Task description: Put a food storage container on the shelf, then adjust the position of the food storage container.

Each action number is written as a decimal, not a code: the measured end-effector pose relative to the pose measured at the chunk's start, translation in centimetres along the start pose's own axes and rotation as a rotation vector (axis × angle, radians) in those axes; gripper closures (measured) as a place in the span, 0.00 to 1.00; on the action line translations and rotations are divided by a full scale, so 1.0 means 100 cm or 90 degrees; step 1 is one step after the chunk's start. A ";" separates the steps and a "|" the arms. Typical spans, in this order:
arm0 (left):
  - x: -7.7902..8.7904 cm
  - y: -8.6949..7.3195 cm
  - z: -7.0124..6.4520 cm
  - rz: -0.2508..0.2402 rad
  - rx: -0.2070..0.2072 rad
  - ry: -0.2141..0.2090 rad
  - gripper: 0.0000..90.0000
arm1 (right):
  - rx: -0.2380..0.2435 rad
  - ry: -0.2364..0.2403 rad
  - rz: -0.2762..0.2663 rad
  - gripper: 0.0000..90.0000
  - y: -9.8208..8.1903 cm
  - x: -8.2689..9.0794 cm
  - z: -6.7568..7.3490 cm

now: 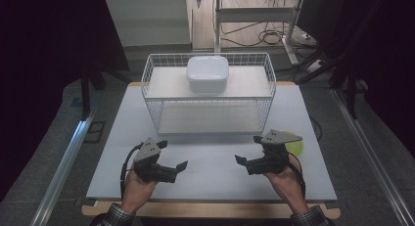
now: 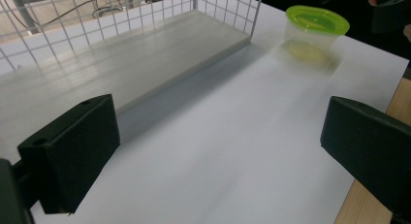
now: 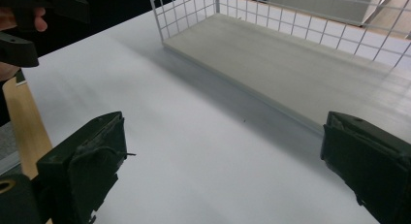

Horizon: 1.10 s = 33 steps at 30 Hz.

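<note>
Closest to the camera are the two black two-jaw grippers, left gripper [image 1: 172, 155] and right gripper [image 1: 247, 149], both spread wide with nothing between the jaws, hovering low over the white table [image 1: 210, 160] and facing each other. Nearest thing to grab looks like the clear plastic cup with the lime-green lid [image 2: 316, 31], sitting just behind the right gripper at about 1 o'clock from it. Out at 12 o'clock is the white wire two-shelf rack [image 1: 209, 91] with a white rounded-square lidded container [image 1: 208, 73] on top. I'd swing the right gripper around, keep it spread, come in level at mid-height, and squeeze gently since thin plastic flexes.
</note>
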State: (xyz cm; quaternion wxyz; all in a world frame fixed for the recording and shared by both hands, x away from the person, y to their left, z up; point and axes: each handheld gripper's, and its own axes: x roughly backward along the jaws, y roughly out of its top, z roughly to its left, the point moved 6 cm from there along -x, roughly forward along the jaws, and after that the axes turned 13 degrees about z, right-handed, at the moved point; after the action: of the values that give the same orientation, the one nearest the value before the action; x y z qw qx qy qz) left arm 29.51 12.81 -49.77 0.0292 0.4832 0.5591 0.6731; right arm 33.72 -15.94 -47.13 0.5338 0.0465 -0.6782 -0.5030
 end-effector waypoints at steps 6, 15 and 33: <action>-0.005 -0.026 -0.005 0.016 -0.016 -0.002 0.00 | 0.007 0.007 0.002 0.03 -0.017 -0.002 0.004; -0.020 -0.049 -0.016 0.071 -0.049 0.021 0.00 | 0.009 0.013 0.055 0.03 -0.046 -0.016 0.009; -0.021 -0.051 -0.011 0.075 -0.056 0.051 0.00 | -0.051 -0.068 0.085 0.27 -0.051 -0.004 -0.025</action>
State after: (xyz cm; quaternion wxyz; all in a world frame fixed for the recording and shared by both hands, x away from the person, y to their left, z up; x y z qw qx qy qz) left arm 27.28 12.68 -54.97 -0.0115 0.4866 0.5000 0.7163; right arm 33.39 -19.82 -51.35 0.5307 -0.0470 -0.6863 -0.4952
